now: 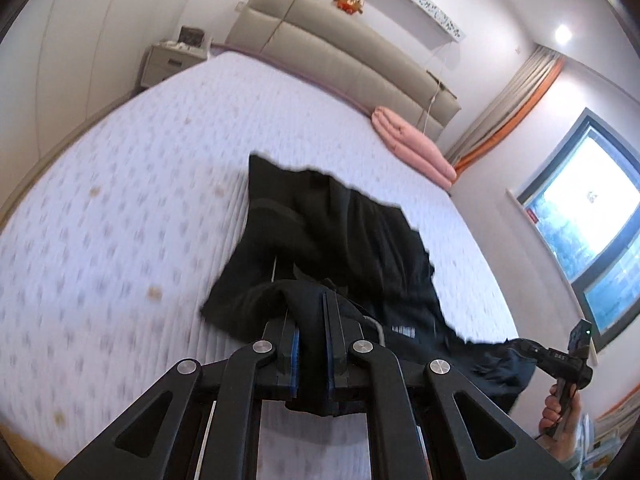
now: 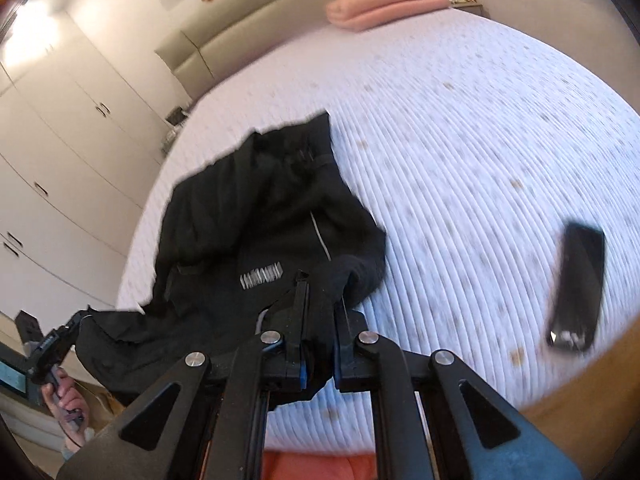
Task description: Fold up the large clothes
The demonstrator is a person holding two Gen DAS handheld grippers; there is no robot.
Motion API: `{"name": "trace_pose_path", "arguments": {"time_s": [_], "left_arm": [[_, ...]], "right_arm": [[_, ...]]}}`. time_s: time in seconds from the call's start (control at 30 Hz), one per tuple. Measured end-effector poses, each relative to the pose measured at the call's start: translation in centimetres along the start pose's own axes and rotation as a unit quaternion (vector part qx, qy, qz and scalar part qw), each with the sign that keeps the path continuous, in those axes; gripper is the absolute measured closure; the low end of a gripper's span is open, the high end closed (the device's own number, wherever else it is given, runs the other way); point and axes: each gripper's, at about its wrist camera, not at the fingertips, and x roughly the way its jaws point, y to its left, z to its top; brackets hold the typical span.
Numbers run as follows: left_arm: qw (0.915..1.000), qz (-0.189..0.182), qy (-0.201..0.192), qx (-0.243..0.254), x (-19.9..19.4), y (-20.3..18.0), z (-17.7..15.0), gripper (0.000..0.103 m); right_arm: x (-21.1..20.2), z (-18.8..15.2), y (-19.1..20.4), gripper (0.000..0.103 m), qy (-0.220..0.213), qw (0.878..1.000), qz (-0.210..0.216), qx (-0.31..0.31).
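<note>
Now both tools are clamped tight on cloth. The left gripper [image 1: 311, 334] has its blue pads pressed onto a bunched fold of the black garment [image 1: 340, 236], and the right gripper [image 2: 318, 322] pinches another bunch of the same garment [image 2: 256, 216] in the same way. Each wrist view also catches the other gripper off to the side with the person's hand [image 1: 560, 412] round its handle, and the cloth stretches between the 2 grips.

The garment's near edge is lifted off the bed [image 1: 120, 208], while its far part lies crumpled on the quilted cover. A white printed mark [image 2: 262, 276] sits on the cloth; it looks like a row of bars or letters, but it is too blurred to read. No other writing can be made out.

Further out, a dark phone-like slab [image 2: 578, 288] lies on the bed well apart from the garment, and a folded pink blanket [image 2: 384, 6] rests by the headboard [image 1: 344, 52].

My reading is that this is the lift-and-spread step: 2 points are gripped and raised so the cloth can hang out. The next move likely calls for drawing the grips apart until the edge is taut, then laying it flat, clear of the slab.
</note>
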Motion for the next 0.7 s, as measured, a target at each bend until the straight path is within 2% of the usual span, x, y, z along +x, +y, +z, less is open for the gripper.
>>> {"name": "trace_pose_path", "arguments": {"time_s": [0.17,0.27,0.4,0.6,0.7], "left_arm": [[0.9994,0.027,-0.005,0.02,6.1,-0.5,6.1,0.093],[0.9993,0.037,-0.009,0.005,10.1,0.0,9.6,0.093],[0.9986,0.033,0.003,-0.042,14.2,1.2,14.3,0.093],[0.9977,0.052,0.019,-0.039,19.5,1.4,20.4,0.093],[0.9954,0.071,0.044,-0.046,23.1,2.7,21.3,0.093]], "right_arm": [[4.6,7.8,1.5,0.092,-0.013,0.999,0.024,-0.039],[8.4,12.4,1.9,0.092,-0.013,0.998,0.025,-0.055],[12.4,17.4,1.6,0.092,0.008,0.999,0.022,-0.032],[18.2,24.7,2.4,0.092,0.032,0.999,0.003,-0.007],[21.7,26.7,2.8,0.092,0.048,0.999,-0.016,-0.004]]}}
